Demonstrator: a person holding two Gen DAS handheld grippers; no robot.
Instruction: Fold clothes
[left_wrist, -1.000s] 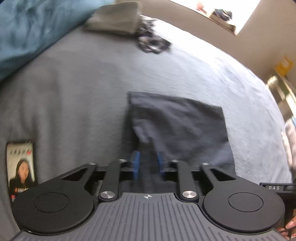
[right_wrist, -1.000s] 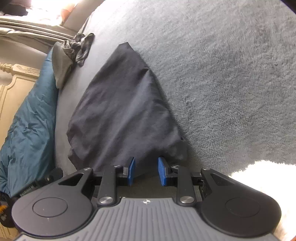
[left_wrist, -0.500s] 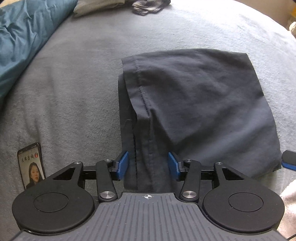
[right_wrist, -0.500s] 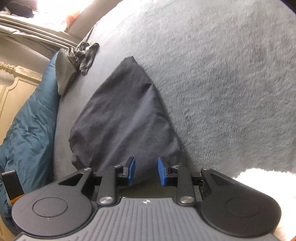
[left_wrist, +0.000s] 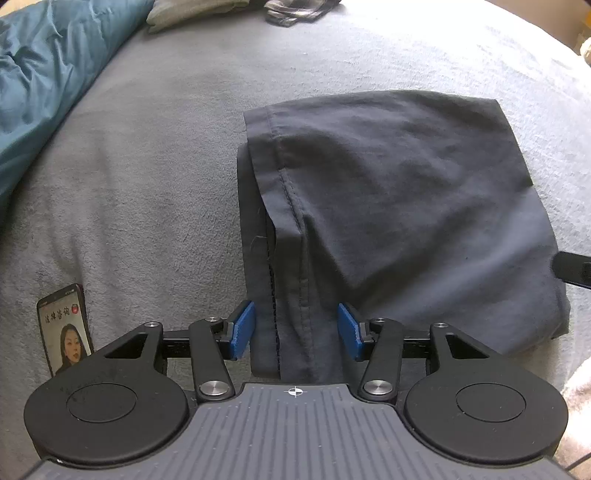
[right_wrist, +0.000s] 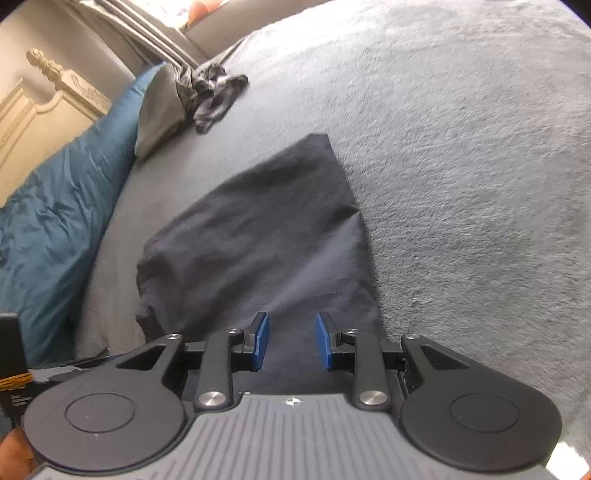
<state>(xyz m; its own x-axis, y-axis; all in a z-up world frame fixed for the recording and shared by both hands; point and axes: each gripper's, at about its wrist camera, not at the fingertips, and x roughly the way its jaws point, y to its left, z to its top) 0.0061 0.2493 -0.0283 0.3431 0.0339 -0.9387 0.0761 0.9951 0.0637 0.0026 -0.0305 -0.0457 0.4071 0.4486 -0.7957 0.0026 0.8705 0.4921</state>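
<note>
A dark navy garment (left_wrist: 388, 192) lies folded flat on the grey bed cover (left_wrist: 147, 166), its stitched hem running down its left side. My left gripper (left_wrist: 295, 330) points steeply down at the near left corner. Its jaws are opening, the hem strip lies between the blue pads, and neither pad presses on it. In the right wrist view the same garment (right_wrist: 258, 229) spreads away from my right gripper (right_wrist: 291, 341), which hovers over its near edge with the pads apart and nothing pinched. A black part of the right gripper (left_wrist: 572, 266) shows at the garment's right edge.
A phone (left_wrist: 64, 328) with a lit screen lies on the cover left of my left gripper. A teal duvet (right_wrist: 48, 221) runs along the left side. A grey folded cloth (left_wrist: 192, 11) and a dark crumpled garment (right_wrist: 214, 92) sit at the far end. A white fluffy throw (left_wrist: 580, 406) lies near right.
My left gripper has dropped and tilted down onto the garment's corner, and its jaws have widened off the hem. My right gripper has rolled and pulled away from the garment.
</note>
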